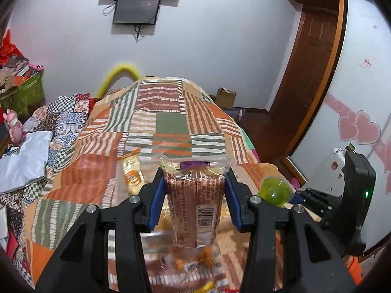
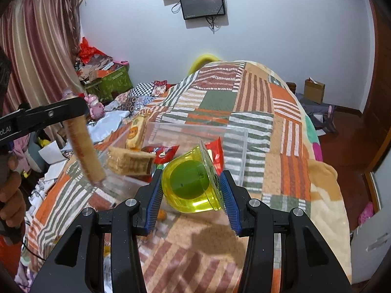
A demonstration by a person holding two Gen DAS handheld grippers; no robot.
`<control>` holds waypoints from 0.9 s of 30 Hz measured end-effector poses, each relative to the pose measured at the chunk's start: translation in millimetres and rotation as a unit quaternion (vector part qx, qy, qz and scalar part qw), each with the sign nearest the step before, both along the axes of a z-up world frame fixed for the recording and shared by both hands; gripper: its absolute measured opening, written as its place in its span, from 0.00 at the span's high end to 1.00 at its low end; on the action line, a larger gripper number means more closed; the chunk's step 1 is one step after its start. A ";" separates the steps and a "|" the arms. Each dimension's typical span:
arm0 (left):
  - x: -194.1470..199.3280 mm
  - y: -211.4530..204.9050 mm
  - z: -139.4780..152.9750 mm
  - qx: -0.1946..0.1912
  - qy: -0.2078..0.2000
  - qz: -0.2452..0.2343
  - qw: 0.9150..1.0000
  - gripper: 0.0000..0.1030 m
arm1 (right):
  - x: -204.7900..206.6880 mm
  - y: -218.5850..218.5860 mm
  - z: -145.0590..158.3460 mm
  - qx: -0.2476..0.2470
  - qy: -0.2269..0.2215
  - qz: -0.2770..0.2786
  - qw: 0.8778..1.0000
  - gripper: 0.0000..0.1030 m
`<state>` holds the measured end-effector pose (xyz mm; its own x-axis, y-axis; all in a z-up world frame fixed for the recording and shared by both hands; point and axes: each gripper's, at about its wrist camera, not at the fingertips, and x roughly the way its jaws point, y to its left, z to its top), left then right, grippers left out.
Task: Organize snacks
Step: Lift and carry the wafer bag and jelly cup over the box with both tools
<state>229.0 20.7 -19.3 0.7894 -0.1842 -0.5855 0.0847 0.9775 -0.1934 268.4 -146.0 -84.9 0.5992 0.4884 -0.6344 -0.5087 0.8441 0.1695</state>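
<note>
The left gripper (image 1: 195, 195) was clamped on a wrapped biscuit pack (image 1: 195, 202), its blue pads pressing both long sides, the barcode facing the camera and the crimped purple end pointing away. In the right wrist view that same pack (image 2: 83, 151) hung tilted from the left gripper (image 2: 73, 108), up and to the left of the right gripper (image 2: 193, 195), with a hand (image 2: 9, 193) on the handle at the far left edge.

The right gripper was closed on a yellow jelly cup (image 2: 193, 188) lying on its side, a green ball inside, the foil lid turned toward the right pad. From the left wrist the cup (image 1: 275, 191) showed just right of the left claw.

Ahead of both claws, on the patchwork blanket (image 2: 254, 102), sat a clear plastic box (image 2: 220, 131). In it, beyond the right claw, lay a red snack packet (image 2: 161, 152), a second red packet (image 2: 217, 151) behind the cup, and an upright yellow wrapped snack (image 2: 135, 131) against the left wall. A beige wafer block (image 2: 129, 162) was at the box's near left rim, between the hanging pack and the cup. Under the left claw blurred orange snacks (image 1: 202, 258) showed through clear plastic.
</note>
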 end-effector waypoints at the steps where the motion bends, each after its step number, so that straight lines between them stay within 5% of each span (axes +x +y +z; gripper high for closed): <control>1: 4.5 -1.4 -1.0 0.000 0.002 0.000 1.000 0.56 | 2.8 1.6 -0.8 0.000 0.001 0.001 1.000 0.58; 15: 74.0 -9.5 -48.5 -0.007 0.061 0.006 0.998 0.56 | 38.9 27.4 -24.6 -0.033 0.023 0.011 0.999 0.58; 27: 96.9 -1.7 -77.2 -0.005 0.099 0.029 0.995 0.54 | 52.0 43.4 -50.2 -0.060 0.049 0.020 0.997 0.58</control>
